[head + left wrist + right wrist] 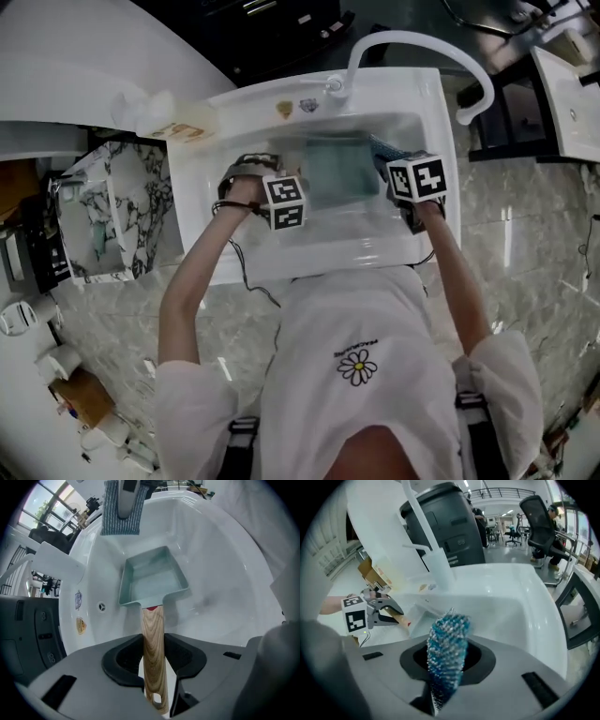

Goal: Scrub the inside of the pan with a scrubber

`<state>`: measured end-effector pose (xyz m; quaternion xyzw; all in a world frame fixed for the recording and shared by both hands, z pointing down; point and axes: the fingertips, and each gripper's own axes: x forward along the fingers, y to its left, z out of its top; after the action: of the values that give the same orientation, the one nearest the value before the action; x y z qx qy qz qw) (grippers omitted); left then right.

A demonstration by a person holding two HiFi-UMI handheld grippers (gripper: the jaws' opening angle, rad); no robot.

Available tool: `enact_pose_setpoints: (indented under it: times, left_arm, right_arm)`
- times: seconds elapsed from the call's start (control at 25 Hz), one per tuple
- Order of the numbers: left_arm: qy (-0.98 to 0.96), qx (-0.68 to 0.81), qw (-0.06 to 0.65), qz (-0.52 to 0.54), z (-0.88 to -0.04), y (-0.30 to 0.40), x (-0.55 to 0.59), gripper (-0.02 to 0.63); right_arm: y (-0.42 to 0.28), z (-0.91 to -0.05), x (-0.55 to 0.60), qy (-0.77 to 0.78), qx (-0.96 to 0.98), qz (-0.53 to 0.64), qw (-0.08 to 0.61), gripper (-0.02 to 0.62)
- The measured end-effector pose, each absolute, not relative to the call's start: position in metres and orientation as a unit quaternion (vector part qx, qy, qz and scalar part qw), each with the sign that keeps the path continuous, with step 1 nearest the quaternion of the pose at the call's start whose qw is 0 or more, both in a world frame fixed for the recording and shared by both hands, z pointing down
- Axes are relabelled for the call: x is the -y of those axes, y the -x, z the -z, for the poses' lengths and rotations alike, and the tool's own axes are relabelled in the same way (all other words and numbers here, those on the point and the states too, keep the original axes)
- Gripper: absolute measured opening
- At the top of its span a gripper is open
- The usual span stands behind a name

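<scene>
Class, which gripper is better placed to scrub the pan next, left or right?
Right. The right gripper holds the blue scrubber over the sink; the left gripper is clamped on the wooden handle of the pan.

The pan (152, 578) is teal, its handle (153, 658) wood-grained, the scrubber (446, 648) glittery blue.

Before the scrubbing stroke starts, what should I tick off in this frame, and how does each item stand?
1. Left gripper shut on the pan's wooden handle: ok.
2. Right gripper shut on the scrubber: ok.
3. Pan inside the sink, open side up: ok.
4. Scrubber touching the pan's inside: not ok, it hangs apart from it.
5. Pan's inside wet or soapy: cannot tell.
</scene>
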<state>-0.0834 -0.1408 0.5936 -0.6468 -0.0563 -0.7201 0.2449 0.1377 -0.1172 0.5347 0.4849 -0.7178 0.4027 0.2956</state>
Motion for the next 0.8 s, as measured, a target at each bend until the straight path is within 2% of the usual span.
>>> enact_pose_setpoints:
  times: [0.52,0.8]
  left_arm:
    - [0.674,0.004,0.198,0.712,-0.577,0.097,0.102,0.142]
    - [0.687,-0.008,0.193,0.701,-0.569,0.094,0.093,0.140]
  right_arm:
    - [-0.115,-0.640,0.128,-0.408,0.658,-0.472,0.421,0.057]
    - [-0.096,-0.665,0.137,-0.393,0.631,-0.535,0.401,0.057]
